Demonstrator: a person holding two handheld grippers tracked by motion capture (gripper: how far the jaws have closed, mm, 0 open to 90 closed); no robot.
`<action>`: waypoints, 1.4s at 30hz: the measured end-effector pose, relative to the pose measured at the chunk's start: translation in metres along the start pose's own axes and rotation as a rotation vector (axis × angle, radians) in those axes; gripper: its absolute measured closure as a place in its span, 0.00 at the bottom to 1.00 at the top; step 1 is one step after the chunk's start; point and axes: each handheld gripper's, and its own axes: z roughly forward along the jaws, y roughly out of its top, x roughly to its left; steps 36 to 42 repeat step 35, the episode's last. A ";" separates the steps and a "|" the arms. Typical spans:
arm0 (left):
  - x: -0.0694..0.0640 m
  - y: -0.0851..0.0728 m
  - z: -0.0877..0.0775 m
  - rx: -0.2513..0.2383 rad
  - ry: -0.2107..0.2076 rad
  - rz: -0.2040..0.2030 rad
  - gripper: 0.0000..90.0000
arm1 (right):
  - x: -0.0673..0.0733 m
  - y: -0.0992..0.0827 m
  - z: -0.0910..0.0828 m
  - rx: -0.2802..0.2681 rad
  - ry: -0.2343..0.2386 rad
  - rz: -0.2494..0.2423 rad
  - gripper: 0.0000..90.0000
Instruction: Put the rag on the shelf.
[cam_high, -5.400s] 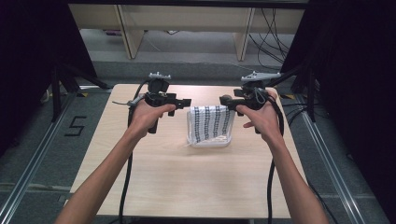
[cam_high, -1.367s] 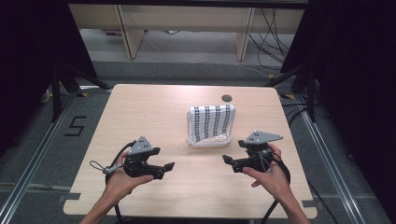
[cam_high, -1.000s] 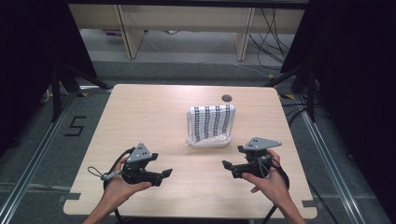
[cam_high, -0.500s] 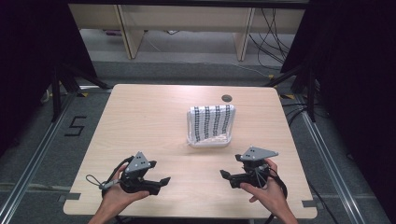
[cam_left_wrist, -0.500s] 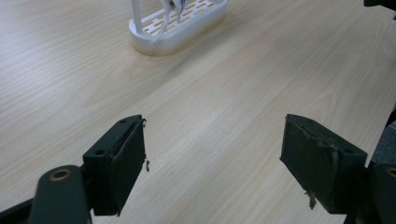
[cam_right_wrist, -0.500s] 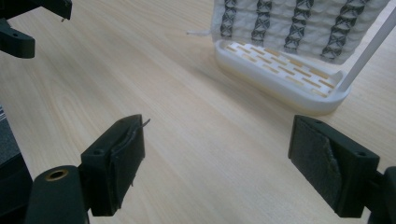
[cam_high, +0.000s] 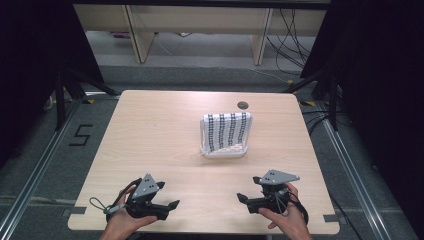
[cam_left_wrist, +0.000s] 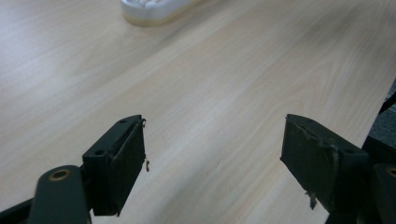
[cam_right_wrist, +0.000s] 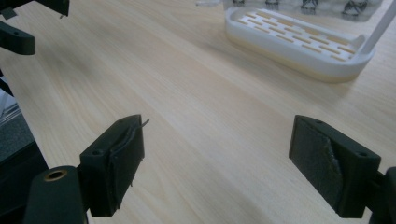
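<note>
Near the front edge of the counter (cam_high: 150, 130) you held both claws low over bare wood. Your left claw (cam_high: 172, 204) had its jaws spread wide apart with nothing between them, and your right claw (cam_high: 240, 198) likewise, the two pointing toward each other. Well ahead of both claws, between them, stood the white slotted rack (cam_high: 225, 134) with its black-patterned panel.

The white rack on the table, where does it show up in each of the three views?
High view: white rack at the table's centre, beyond both grippers.
Left gripper view: its base at the top edge, left of centre.
Right gripper view: top right, slotted base facing the camera.
Shared landmark: the light wood tabletop.
</note>
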 end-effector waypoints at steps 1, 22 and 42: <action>-0.001 -0.003 0.000 0.006 0.003 -0.001 0.23 | -0.002 -0.004 -0.001 0.002 -0.017 -0.014 0.21; 0.001 -0.018 -0.001 0.020 0.046 -0.005 0.23 | -0.006 -0.020 0.003 -0.008 -0.025 -0.051 0.22; 0.004 -0.018 -0.001 0.036 0.046 0.006 0.23 | -0.008 -0.020 0.001 -0.013 -0.051 -0.059 0.22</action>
